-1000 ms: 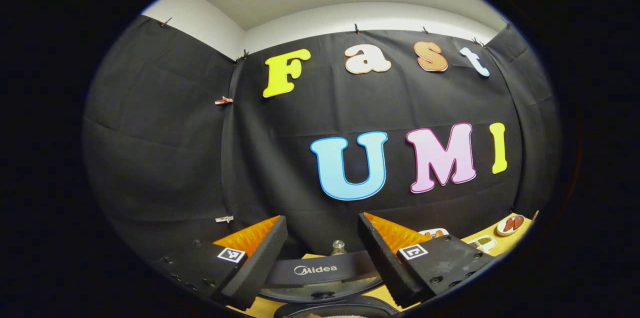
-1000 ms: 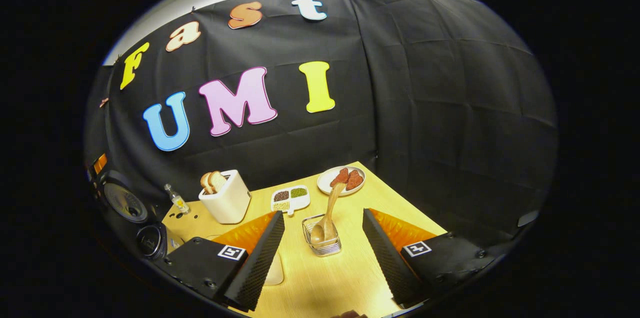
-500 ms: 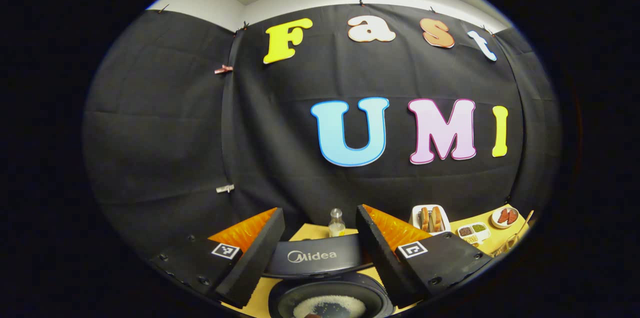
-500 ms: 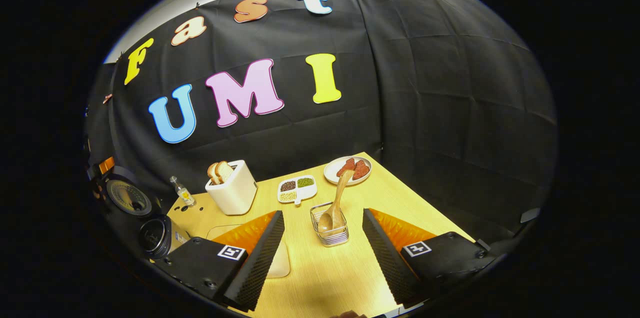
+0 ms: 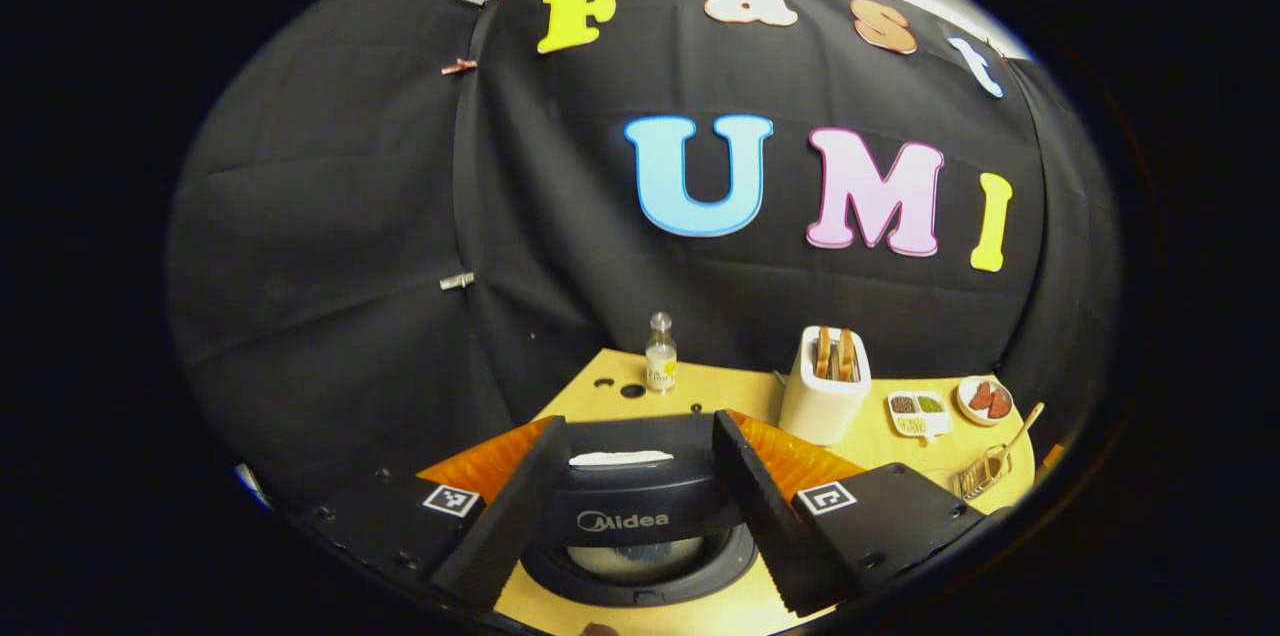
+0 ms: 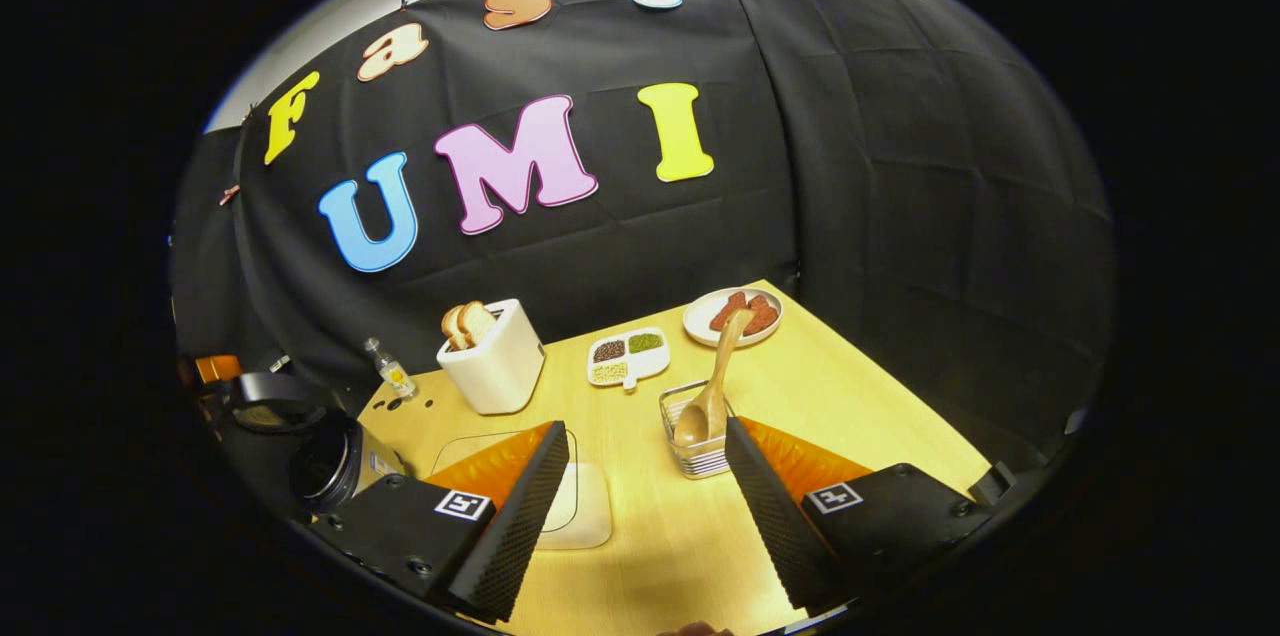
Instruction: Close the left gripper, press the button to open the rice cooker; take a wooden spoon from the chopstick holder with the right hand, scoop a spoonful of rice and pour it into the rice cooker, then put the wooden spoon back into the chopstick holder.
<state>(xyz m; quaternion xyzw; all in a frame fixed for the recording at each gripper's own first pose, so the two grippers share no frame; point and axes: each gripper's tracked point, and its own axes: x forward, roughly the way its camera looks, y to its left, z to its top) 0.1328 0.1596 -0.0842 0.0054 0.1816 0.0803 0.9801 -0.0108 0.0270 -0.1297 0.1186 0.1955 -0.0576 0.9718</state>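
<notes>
Wooden spoon (image 6: 716, 384) leans in the chopstick holder (image 6: 697, 436), handle up, easy to grab. Right gripper (image 6: 646, 496) and left gripper (image 5: 638, 486) are both spread apart, holding nothing.

In the right gripper view, bare tabletop (image 6: 850, 396) is left open at four o'clock of the wire chopstick holder (image 6: 697, 436), whose wooden spoon (image 6: 712, 386) leans toward one o'clock. The far side is crowded by a toaster (image 6: 495, 368), a divided dish (image 6: 627, 358) and a plate (image 6: 733, 314). At nine o'clock, passage is blocked by the open rice cooker (image 6: 325, 461), with a small bottle (image 6: 390, 371) behind it.
</notes>
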